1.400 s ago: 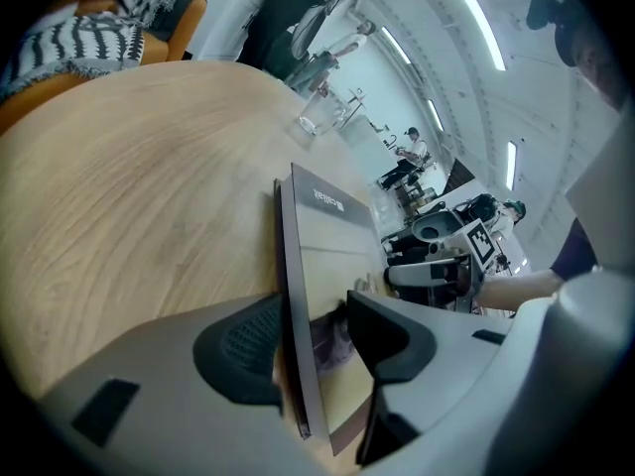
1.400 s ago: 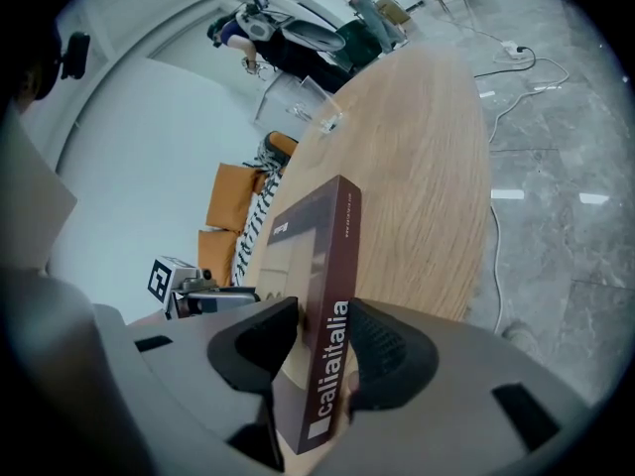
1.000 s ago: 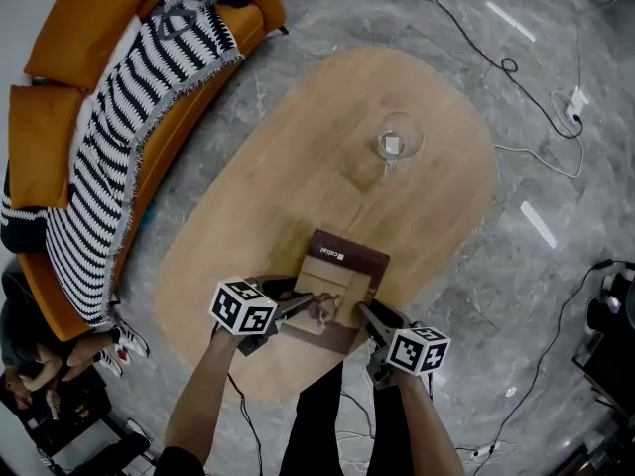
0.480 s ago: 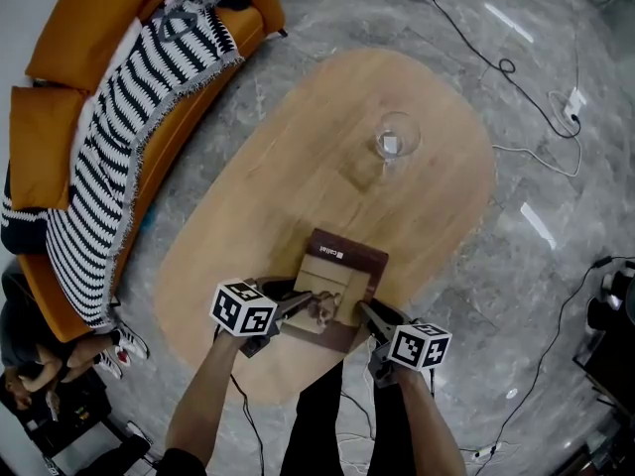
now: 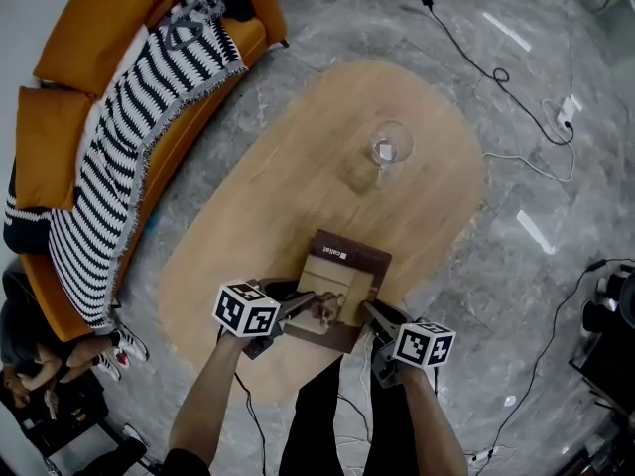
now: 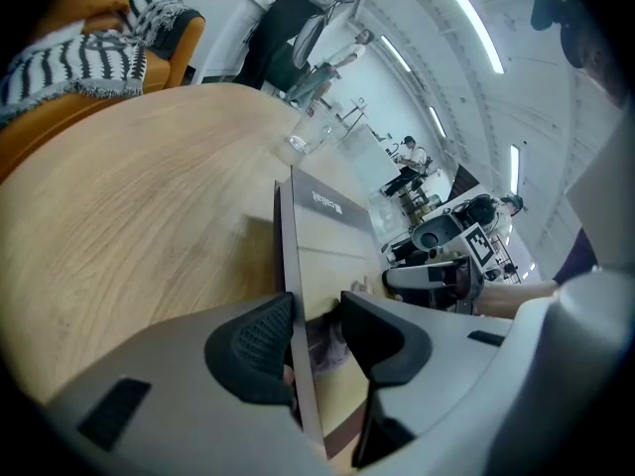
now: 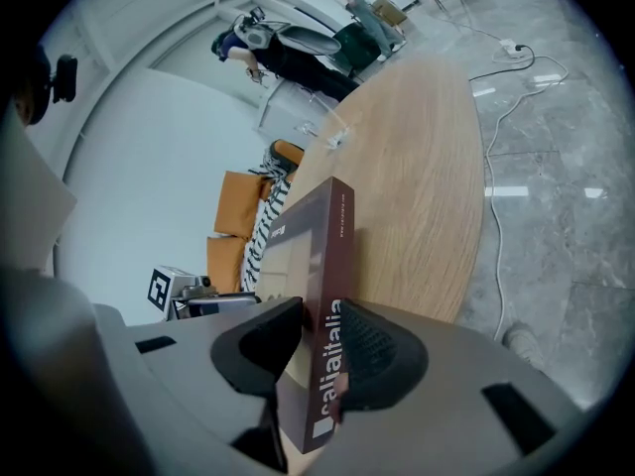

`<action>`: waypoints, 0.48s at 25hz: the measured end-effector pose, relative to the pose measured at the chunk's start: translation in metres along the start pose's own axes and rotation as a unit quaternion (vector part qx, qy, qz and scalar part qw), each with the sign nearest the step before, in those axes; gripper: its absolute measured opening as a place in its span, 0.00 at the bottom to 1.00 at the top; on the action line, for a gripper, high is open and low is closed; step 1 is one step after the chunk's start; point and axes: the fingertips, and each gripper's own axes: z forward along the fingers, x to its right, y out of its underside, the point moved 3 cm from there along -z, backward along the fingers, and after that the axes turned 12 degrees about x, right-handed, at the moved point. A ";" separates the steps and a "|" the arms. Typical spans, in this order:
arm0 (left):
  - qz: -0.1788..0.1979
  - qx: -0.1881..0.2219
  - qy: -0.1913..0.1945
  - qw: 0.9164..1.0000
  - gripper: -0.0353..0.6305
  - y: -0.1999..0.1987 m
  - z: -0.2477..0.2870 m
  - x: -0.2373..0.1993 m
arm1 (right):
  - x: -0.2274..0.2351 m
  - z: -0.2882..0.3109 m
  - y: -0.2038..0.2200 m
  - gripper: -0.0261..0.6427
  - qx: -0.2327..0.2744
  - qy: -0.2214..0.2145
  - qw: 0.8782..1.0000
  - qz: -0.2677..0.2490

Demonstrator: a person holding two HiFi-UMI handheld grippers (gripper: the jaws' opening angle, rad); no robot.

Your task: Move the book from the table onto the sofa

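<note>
- The book (image 5: 342, 278) sat at the near end of the tabletop (image 5: 298, 167), well apart from the sofa (image 5: 69, 53).
- The left gripper (image 5: 300, 310) and right gripper (image 5: 369, 314) had just been closing. Their jaws pinched the book's opposite side edges, probably so it could be lifted evenly.

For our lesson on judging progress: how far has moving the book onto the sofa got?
Done: the jaws of the left gripper and right gripper have just been closing on the book, gripping its near corners. In hand: the grasp, book over the table. Left: carrying it to the sofa.
</note>
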 end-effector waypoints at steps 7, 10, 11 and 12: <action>-0.009 0.024 -0.006 1.000 0.29 -0.027 -0.036 0.052 | -0.051 -0.040 -0.031 0.24 -0.012 -0.009 0.999 -0.029; -0.007 0.032 -0.013 0.999 0.29 -0.037 -0.055 0.082 | -0.076 -0.064 -0.043 0.24 -0.020 -0.015 0.999 -0.047; -0.007 0.036 -0.016 0.999 0.29 -0.039 -0.062 0.092 | -0.085 -0.073 -0.046 0.24 -0.023 -0.016 0.998 -0.051; -0.007 0.039 -0.019 0.999 0.29 -0.042 -0.069 0.103 | -0.093 -0.082 -0.048 0.23 -0.026 -0.018 0.998 -0.054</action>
